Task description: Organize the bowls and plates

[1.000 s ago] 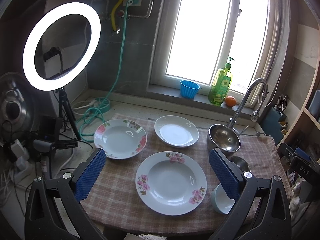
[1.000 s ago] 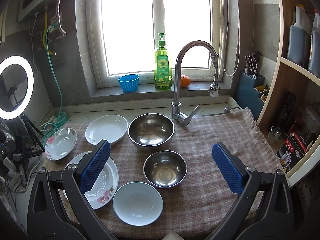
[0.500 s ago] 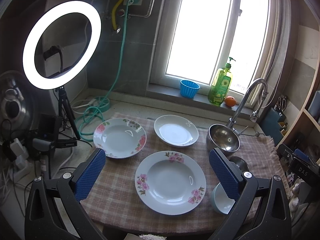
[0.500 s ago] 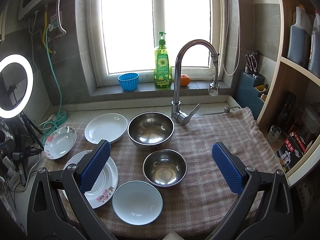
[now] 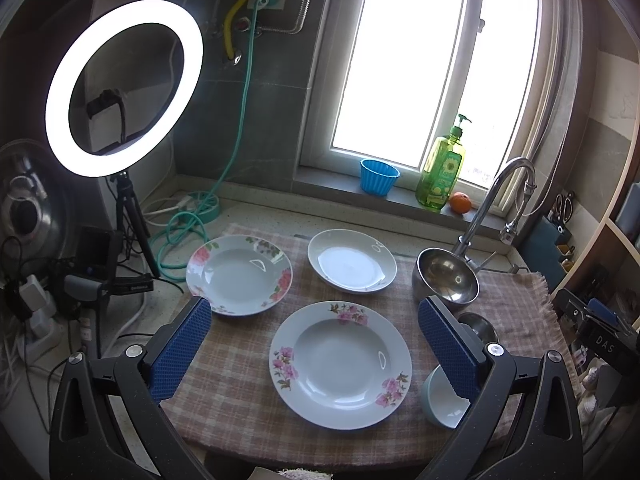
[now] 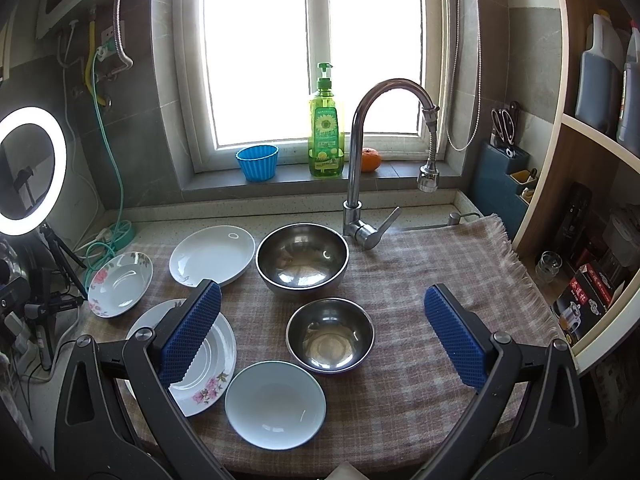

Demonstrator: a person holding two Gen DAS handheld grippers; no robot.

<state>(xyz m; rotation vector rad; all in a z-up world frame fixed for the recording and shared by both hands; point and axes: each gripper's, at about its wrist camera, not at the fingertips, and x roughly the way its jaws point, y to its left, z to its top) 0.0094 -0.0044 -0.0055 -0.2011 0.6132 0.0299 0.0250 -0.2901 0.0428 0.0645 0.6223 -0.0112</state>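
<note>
On a checked cloth point(image 5: 240, 364) lie a large flowered plate point(image 5: 340, 364) in front, a smaller flowered plate point(image 5: 239, 274) at back left and a plain white plate point(image 5: 352, 260) behind. A large steel bowl point(image 6: 302, 258), a small steel bowl point(image 6: 330, 336) and a pale bowl point(image 6: 275, 404) stand to the right. My left gripper point(image 5: 316, 344) is open and empty above the large flowered plate. My right gripper point(image 6: 320, 336) is open and empty above the small steel bowl.
A tap point(image 6: 360, 152) rises behind the large steel bowl. A soap bottle point(image 6: 326, 128), a blue cup point(image 6: 257, 162) and an orange point(image 6: 370, 159) stand on the sill. A ring light point(image 5: 120, 88) with cables stands at left, shelves point(image 6: 592, 200) at right.
Both views have shifted very slightly. The dishes have not moved and both grippers stay open.
</note>
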